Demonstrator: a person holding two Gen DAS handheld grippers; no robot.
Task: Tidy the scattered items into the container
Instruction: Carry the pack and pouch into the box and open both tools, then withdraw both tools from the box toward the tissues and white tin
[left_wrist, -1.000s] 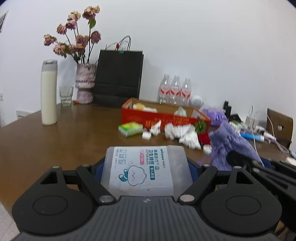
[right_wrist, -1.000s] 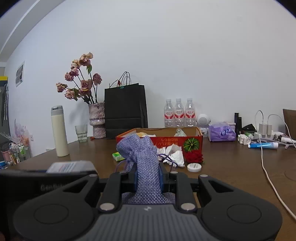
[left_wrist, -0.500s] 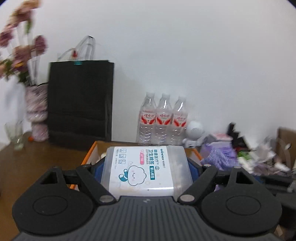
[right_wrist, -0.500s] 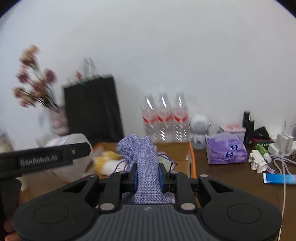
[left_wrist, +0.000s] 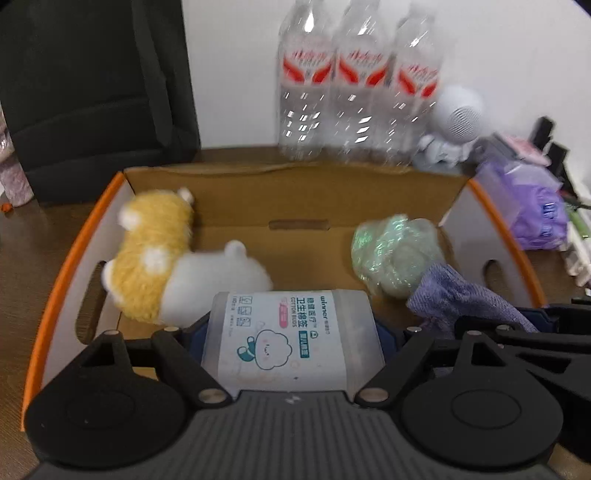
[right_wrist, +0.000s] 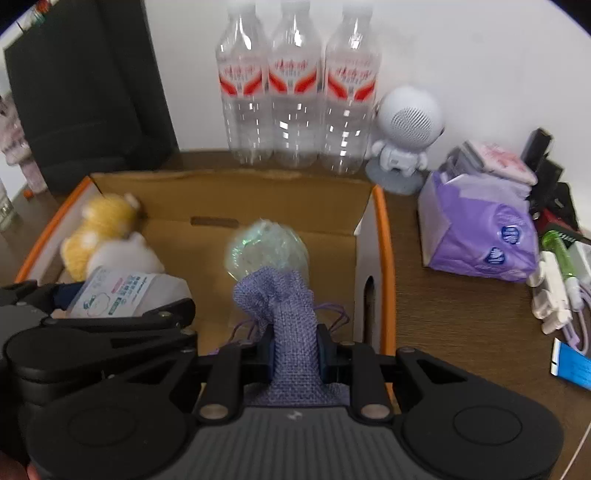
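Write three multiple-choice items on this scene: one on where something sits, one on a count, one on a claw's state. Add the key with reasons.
1. Where does the yellow-and-white plush toy lie?
A. Inside the cardboard box
B. On the table beside the box
C. On top of the bottles

2. How many water bottles stand behind the box?
A. Two
B. Three
C. Five

3. What is the state of the right claw?
A. Open and empty
B. Shut on the purple pouch
C. Shut on a bottle

Key:
1 A: the toy rests within the box walls, at the left end.
2 B: three red-labelled bottles stand in a row against the wall.
3 B: the pouch's fabric is pinched between the pads, while the left claw holds the cotton swab box.
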